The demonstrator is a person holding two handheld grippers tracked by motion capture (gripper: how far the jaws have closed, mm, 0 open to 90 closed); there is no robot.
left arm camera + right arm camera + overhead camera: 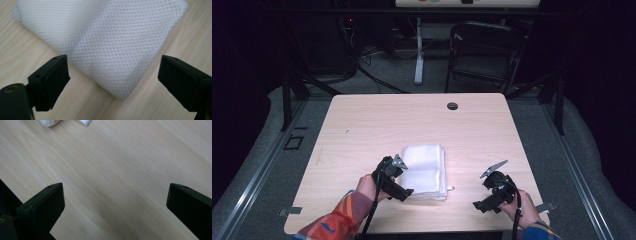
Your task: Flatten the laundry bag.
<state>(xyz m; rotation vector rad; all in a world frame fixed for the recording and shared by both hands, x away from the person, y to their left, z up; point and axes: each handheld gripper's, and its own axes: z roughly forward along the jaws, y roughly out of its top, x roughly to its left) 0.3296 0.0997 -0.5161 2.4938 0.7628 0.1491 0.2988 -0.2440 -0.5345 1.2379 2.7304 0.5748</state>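
One folded white mesh cloth [426, 170] lies flat on the table [362, 130], near the front edge and a little left of centre. My left gripper [113, 75] hangs over its near corner, jaws spread wide with the corner between them, gripping nothing. My right gripper [115, 205] sits well apart to the right over bare wood, jaws just as wide and empty. I'd judge this the approach before a first grasp. Next I should drop the left jaws around that corner and close on the top layers; mesh is limp and slippery, so I may pinch too few. Counted: one cloth, two grippers, one table.
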